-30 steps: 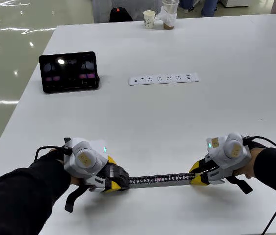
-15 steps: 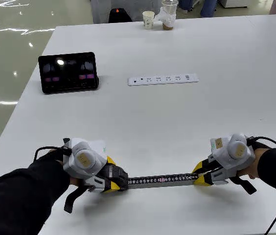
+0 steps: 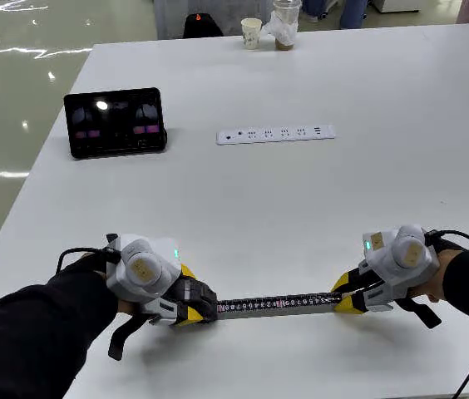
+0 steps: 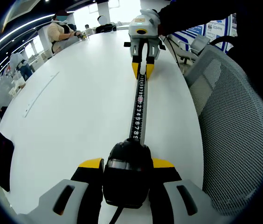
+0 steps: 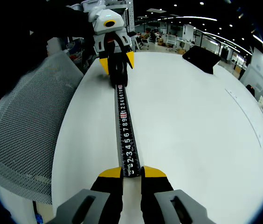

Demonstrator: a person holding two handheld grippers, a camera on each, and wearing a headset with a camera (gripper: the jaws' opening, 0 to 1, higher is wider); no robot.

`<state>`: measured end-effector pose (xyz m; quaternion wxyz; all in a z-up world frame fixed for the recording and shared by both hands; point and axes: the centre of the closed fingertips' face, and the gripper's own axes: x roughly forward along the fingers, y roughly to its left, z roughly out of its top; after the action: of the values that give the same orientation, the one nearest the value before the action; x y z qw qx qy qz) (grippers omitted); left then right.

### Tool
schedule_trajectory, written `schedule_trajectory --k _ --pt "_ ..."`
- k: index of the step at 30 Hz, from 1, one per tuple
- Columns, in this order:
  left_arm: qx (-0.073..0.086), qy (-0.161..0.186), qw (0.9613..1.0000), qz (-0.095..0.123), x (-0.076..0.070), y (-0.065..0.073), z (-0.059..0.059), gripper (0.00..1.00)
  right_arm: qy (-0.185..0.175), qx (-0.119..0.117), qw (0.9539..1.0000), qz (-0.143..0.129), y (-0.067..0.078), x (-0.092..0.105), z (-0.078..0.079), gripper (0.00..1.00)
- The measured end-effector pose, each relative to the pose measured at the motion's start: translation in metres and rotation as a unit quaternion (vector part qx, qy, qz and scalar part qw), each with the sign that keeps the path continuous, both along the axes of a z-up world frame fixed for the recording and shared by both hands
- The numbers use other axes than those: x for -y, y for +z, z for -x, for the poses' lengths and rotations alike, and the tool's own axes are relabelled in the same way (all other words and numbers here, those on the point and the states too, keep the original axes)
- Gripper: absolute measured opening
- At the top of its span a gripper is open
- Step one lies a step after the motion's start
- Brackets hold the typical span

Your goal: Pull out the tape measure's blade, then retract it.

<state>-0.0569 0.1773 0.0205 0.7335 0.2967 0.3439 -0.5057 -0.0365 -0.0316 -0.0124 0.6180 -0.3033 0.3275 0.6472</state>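
Desk (image 3: 318,208) with a tape measure drawn out between two hand-held grippers. The left gripper (image 3: 188,298) sits near the desk's near edge. Its fingers (image 4: 91,164) are closed from both sides on the black case of the tape measure (image 4: 128,175). The blade (image 3: 276,304) runs straight from the case, numbered face up, to the right gripper (image 3: 344,294). That gripper's fingers (image 5: 110,173) are pinched narrow on the blade's end. The grippers are well apart. Whether the blade touches the desk or hangs just above it cannot be told.

Two containers stand at the far edge. The paper cup (image 3: 252,32) does not show its contents. Just beside it, the clear cup (image 3: 288,17) has a brown layer at its bottom and a crumpled white thing against its side.

A dark tablet (image 3: 116,121) stands propped at the desk's left side, with a white power strip (image 3: 276,134) lying flat to its right, both well beyond the blade. A mesh chair back (image 4: 234,116) shows beside the desk's edge in both gripper views.
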Motion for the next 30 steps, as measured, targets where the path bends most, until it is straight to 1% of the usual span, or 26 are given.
schedule_trajectory --k 13,23,30 --pt "0.000 0.000 1.0000 -0.001 0.000 0.001 0.001 0.32 -0.006 0.002 1.0000 0.002 0.002 0.012 -0.001 0.11" --pt "0.000 0.001 1.0000 -0.001 0.000 0.001 0.001 0.32 -0.008 0.002 1.0000 0.005 0.000 0.017 -0.003 0.11" --pt "0.001 0.001 1.0000 -0.001 0.000 0.000 0.000 0.32 -0.010 0.001 0.9999 0.004 0.001 0.017 -0.003 0.11"
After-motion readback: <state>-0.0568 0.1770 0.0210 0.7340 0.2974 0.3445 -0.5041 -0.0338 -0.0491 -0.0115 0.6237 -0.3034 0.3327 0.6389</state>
